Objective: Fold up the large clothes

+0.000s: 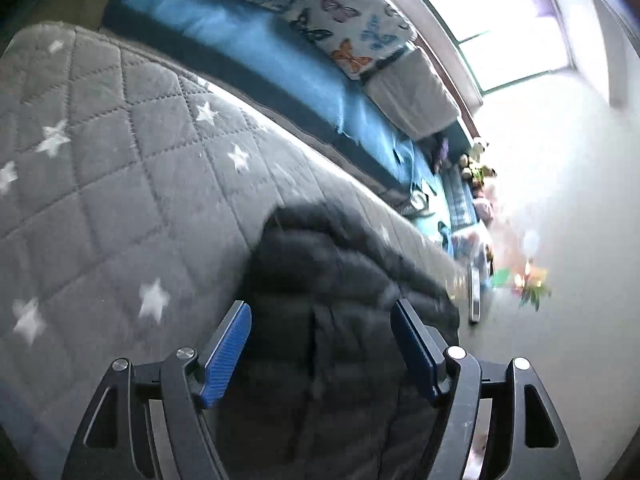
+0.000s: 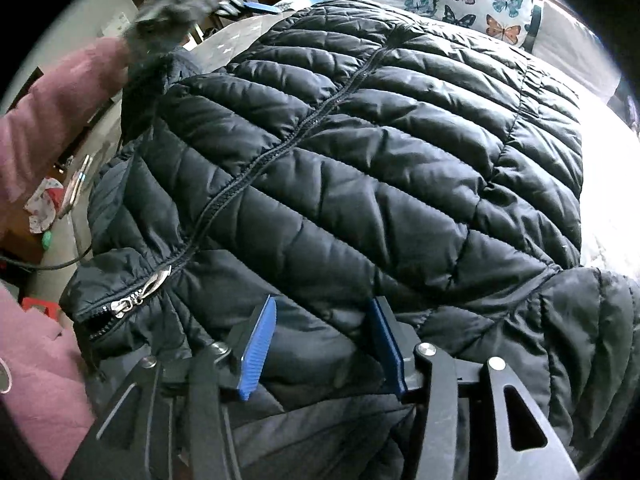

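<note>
A black quilted puffer jacket (image 2: pixel 360 140) fills the frame, zipped, silver zip pull (image 2: pixel 140 294) lower left; right tongs (image 2: pixel 320 344) and left tongs (image 1: pixel 320 348) both gape, gripping nothing.

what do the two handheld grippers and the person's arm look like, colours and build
Both the left gripper and the right gripper have black metal linkage arms with triangular cut-outs and round silver pivot bolts, ending in flat blue ribbed pads. The person's arm wears a loose dusty-pink sleeve with a grey knitted glove on the hand. A thin black cable hangs below the sleeve.
</note>
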Demonstrator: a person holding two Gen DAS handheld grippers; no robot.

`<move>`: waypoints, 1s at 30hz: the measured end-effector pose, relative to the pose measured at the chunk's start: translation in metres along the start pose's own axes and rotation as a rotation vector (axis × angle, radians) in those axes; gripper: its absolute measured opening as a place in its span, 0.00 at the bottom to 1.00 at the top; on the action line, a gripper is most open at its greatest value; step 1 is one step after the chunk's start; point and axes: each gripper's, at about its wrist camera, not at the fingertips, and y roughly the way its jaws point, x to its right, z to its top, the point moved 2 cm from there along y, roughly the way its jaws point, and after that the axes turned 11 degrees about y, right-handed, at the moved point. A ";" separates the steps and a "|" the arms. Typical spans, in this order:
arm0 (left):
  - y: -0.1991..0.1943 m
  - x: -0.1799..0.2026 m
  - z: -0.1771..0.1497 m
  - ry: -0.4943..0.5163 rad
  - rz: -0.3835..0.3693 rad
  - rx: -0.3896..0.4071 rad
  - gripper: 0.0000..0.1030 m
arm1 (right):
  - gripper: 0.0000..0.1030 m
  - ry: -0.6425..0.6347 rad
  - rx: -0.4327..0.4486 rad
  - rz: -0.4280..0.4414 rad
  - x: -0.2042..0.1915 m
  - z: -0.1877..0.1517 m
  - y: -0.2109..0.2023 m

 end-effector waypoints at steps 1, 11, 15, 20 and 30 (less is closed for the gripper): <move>0.014 -0.008 0.009 -0.023 0.008 -0.010 0.74 | 0.53 0.004 -0.001 0.005 0.002 -0.001 -0.002; 0.062 0.012 0.037 0.174 0.116 0.100 0.25 | 0.59 0.011 -0.003 0.024 0.004 -0.008 -0.006; 0.088 0.005 0.039 0.244 0.288 0.078 0.30 | 0.61 0.017 0.005 0.037 0.004 -0.010 -0.005; 0.074 0.001 0.044 0.144 0.247 0.073 0.38 | 0.61 0.003 0.006 0.020 0.002 -0.013 -0.005; -0.086 0.061 -0.010 0.329 0.372 0.229 0.66 | 0.68 -0.021 -0.004 -0.058 -0.015 -0.015 -0.002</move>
